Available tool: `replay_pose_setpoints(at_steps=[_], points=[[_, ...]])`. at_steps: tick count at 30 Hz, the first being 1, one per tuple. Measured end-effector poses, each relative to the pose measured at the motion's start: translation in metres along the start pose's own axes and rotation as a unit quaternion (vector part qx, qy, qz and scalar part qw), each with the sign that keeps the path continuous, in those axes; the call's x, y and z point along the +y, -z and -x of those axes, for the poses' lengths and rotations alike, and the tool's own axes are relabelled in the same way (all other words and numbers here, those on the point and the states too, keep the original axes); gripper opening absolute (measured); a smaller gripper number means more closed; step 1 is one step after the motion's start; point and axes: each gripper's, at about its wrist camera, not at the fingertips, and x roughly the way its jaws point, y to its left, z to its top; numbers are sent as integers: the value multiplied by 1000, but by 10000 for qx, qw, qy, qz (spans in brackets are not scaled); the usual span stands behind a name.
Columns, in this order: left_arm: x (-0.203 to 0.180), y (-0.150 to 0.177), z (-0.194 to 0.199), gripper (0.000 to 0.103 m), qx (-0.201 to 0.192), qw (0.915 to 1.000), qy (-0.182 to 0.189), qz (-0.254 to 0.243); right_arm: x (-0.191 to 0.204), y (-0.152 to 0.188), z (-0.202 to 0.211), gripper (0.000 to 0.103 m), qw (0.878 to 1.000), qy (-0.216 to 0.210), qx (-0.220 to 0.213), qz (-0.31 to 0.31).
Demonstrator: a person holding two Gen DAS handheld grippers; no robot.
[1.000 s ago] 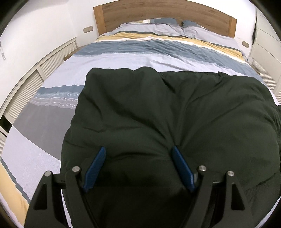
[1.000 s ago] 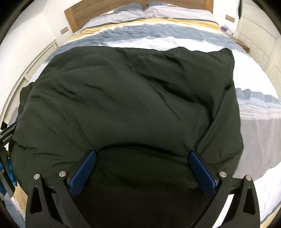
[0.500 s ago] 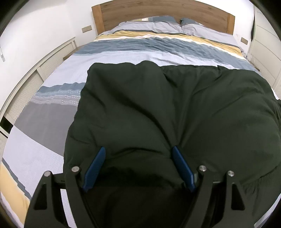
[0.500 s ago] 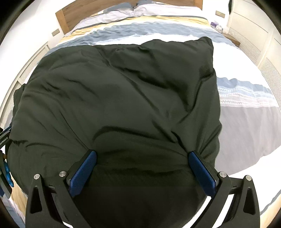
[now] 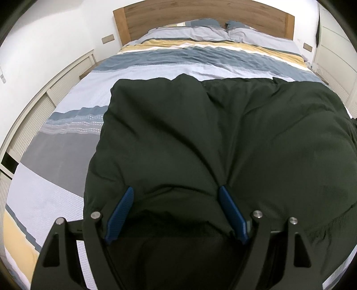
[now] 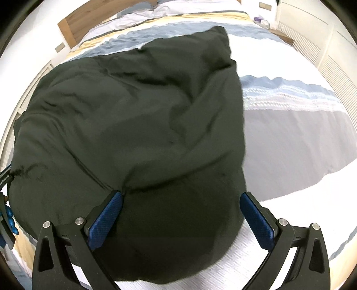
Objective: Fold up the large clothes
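Note:
A large dark green padded garment lies spread across the striped bed. It also fills the right wrist view. My left gripper stands open, with bunched garment fabric between its blue pads. My right gripper stands open over the garment's near right part, fabric between its pads. The garment's far right corner rises off the bed in the right wrist view. The left gripper's edge shows at the far left of that view.
The bed has a striped blue, grey, yellow and white cover. A wooden headboard and pillows are at the far end. White slatted cabinets line the left; white cabinets line the right.
The garment has bunched up toward me. In the right wrist view its right side has pulled left and lifted, baring more bed on the right. Both grippers stay open around fabric.

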Motion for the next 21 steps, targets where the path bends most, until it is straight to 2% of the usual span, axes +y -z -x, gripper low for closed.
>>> replay_pose_setpoints(at_steps=[4, 9, 12, 15, 18, 19, 21], points=[[9, 2, 4, 79, 62, 9998, 180, -21, -11, 6, 4, 102, 9999, 86, 38, -52], [38, 4, 16, 79, 93, 9971, 708, 266, -22, 9, 8, 102, 9999, 68, 99, -85], [55, 7, 25, 79, -3, 9956, 843, 417, -29, 7, 12, 102, 9999, 68, 59, -128], [83, 9, 29, 79, 3, 9912, 1073, 772, -41, 5, 18, 102, 9997, 46, -59, -224], [113, 8, 22, 79, 87, 9833, 1375, 1189, -58, -4, 17, 102, 9983, -224, -110, -518], [125, 7, 18, 79, 127, 9778, 1557, 1398, -60, -7, 16, 102, 9977, -295, -123, -595], [147, 7, 2, 79, 315, 9613, 2073, 1787, -67, -15, 10, 102, 9953, -564, -139, -777]])
